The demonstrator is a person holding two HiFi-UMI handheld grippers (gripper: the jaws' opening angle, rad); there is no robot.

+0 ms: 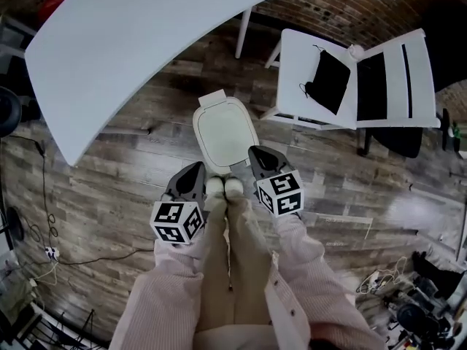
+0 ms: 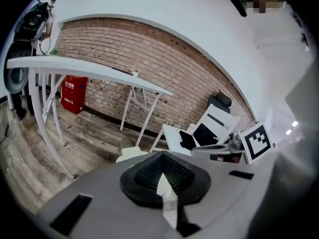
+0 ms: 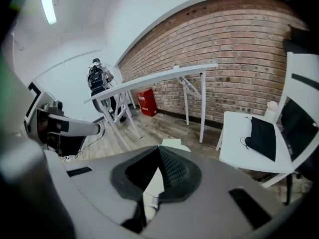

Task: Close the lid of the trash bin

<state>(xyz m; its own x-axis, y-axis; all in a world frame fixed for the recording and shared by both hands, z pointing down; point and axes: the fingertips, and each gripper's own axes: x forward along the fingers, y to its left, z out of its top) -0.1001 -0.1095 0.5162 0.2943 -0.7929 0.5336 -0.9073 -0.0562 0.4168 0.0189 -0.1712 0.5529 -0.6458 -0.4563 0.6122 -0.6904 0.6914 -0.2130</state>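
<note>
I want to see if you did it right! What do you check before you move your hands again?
1. Trash bin lid lies flat and down: ok.
2. Lid clicked fully shut: cannot tell from above.
3. Left hand-held gripper has its jaws together with nothing between them: ok.
4. Right hand-held gripper has its jaws together and is empty: ok.
5. Neither hand-held gripper touches the lid; both are held up near the person's legs: ok.
6. White chair and table stand apart from the lid: ok.
</note>
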